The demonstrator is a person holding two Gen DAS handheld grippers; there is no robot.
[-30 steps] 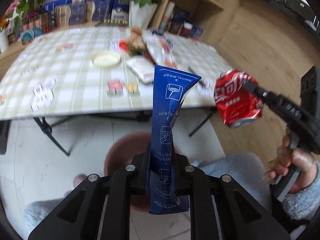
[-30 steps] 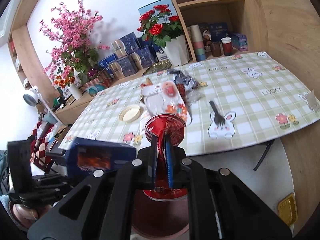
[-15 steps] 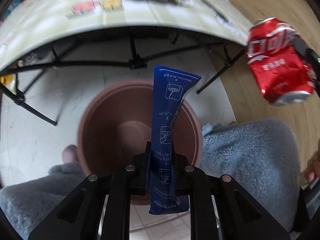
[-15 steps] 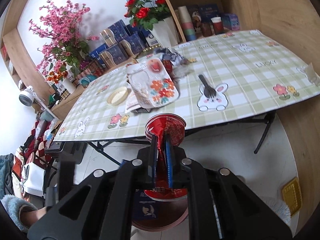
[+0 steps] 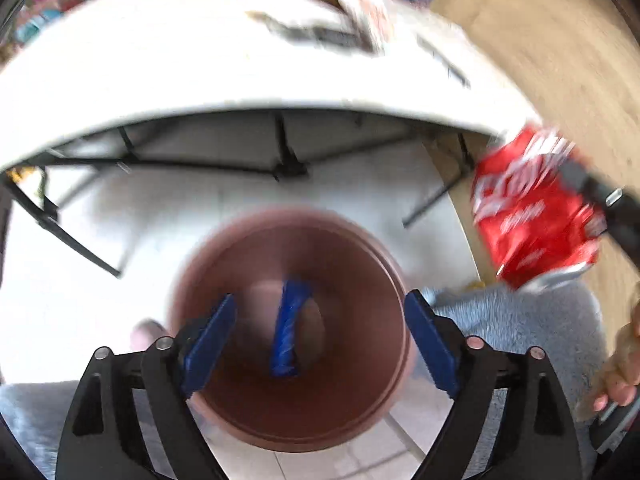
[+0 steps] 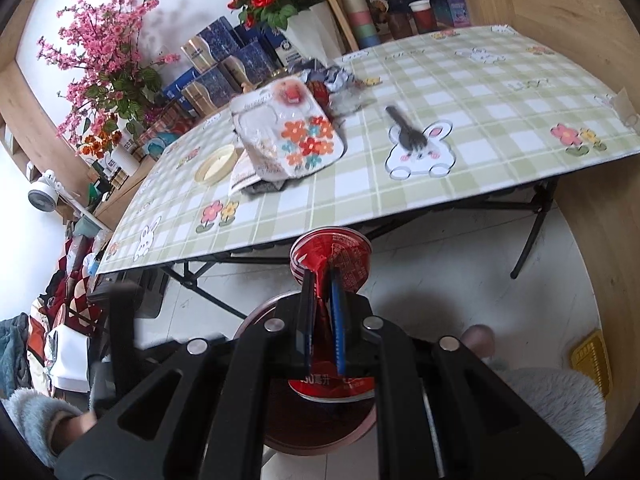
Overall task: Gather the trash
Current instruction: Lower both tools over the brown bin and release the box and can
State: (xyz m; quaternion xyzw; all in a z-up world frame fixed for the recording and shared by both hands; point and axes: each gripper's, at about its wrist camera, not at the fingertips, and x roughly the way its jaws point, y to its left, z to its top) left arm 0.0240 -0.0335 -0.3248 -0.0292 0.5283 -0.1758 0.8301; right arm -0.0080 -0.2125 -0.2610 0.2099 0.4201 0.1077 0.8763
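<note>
The blue wrapper (image 5: 289,326) lies free inside the brown bin (image 5: 224,412) on the floor, between the spread pads of the left tongs (image 5: 320,340), whose jaws have just been opening; the crushed red can (image 6: 331,258) is clenched in the right tongs (image 6: 323,316) above the bin; more wrappers (image 6: 286,130) and a black fork (image 6: 404,128) lie on the checked worktop (image 6: 500,92) beyond.

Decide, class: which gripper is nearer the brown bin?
Left. The left gripper, jaws just opened, hangs right over the bin, the blue wrapper loose inside it. The right gripper, pinching the red can, sits off beside the rim.
</note>
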